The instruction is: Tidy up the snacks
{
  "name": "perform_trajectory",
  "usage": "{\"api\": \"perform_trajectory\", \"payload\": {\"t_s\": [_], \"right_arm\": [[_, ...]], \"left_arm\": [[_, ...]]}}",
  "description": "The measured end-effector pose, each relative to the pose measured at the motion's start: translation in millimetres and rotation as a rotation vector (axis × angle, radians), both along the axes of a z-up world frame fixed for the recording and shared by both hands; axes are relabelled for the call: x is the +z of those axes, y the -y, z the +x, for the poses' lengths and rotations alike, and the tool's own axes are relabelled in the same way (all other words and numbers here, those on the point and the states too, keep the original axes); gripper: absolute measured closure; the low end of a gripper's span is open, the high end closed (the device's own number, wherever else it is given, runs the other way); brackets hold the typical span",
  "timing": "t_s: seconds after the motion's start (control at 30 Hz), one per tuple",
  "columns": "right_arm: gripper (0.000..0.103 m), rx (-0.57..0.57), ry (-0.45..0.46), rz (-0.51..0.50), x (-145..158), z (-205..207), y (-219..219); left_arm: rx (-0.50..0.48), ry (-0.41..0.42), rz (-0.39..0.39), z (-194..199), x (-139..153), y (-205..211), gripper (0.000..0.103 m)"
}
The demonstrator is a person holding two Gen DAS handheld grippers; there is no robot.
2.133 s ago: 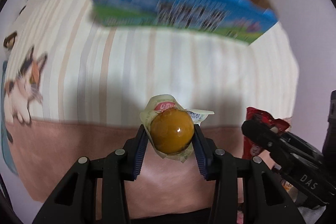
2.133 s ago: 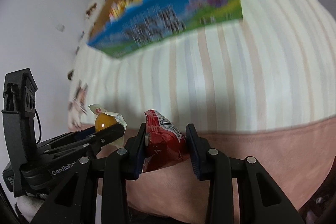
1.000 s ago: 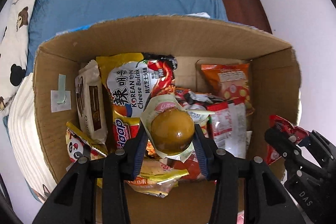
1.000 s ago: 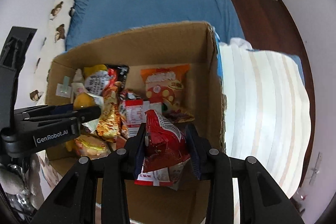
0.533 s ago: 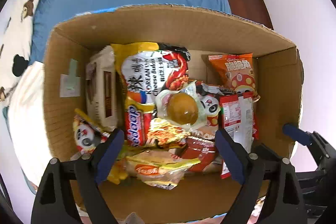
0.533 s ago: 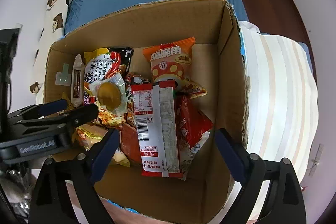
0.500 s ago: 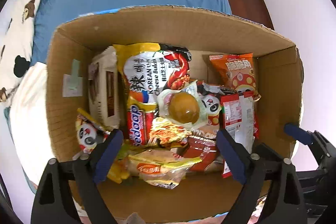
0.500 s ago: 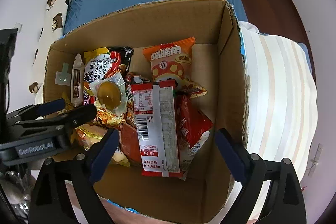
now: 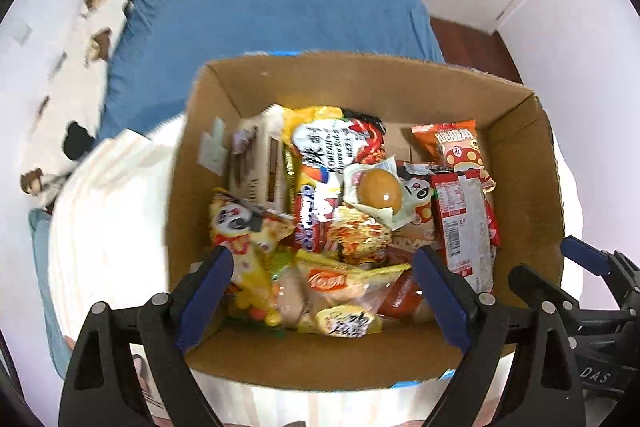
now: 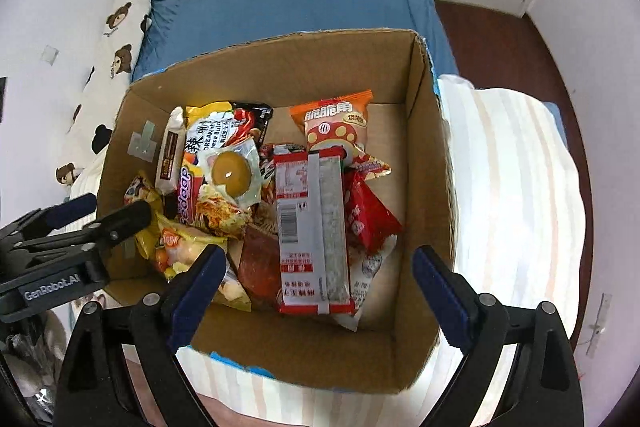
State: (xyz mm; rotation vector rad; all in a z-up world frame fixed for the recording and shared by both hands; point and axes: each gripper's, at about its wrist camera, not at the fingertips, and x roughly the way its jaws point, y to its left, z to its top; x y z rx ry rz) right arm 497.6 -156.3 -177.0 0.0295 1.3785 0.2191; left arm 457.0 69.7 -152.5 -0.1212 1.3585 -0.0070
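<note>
1. Change since a second ago: both tongs let go. The left tongs (image 9: 322, 291) had carried the jelly cup (image 9: 379, 190); the right tongs (image 10: 316, 285) had carried the red packet (image 10: 370, 213). Both now stand spread wide, nothing between the pads, hovering over the cardboard box (image 10: 430, 163).
2. Jelly cup lies on top of the pile, mid-box, resting on the noodle pack (image 9: 334, 147) and a panda-print packet (image 9: 418, 193).
3. Red packet lies toward the right side of the box, partly tucked under the long red-and-white packet (image 10: 314, 227).
4. Meaning, as I judge it: two more snacks are stowed; both tongs are free for the next fetch, if any snacks remain outside. None show on the striped blanket (image 10: 516, 187) in these views.
5. Count: one box; two tongs; one jelly cup; one noodle pack; one orange mushroom-print bag (image 10: 334, 125); one beige wrapped bar (image 10: 170, 153). Panda-print packets: at least two. Lower layers are too jumbled for a full tally.
6. Box sits on a bed; blue sheet (image 9: 260, 19) beyond it.
</note>
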Motion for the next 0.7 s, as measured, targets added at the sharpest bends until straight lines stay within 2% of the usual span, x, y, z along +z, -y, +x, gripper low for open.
{"api": "perform_trajectory", "payload": {"t_s": [0.2, 0.5, 0.7], "right_arm": [[0.006, -0.025, 0.087, 0.031, 14, -38, 5], [0.006, -0.034, 0.248, 0.061, 61, -105, 10], [0.006, -0.029, 0.342, 0.087, 100, -167, 18]], "left_arm": [[0.011, 0.110, 0.033, -37, 25, -4, 0.011], [0.017, 0.252, 0.042, -98, 68, 2, 0.011], [0.007, 0.343, 0.052, -154, 99, 8, 0.011]]}}
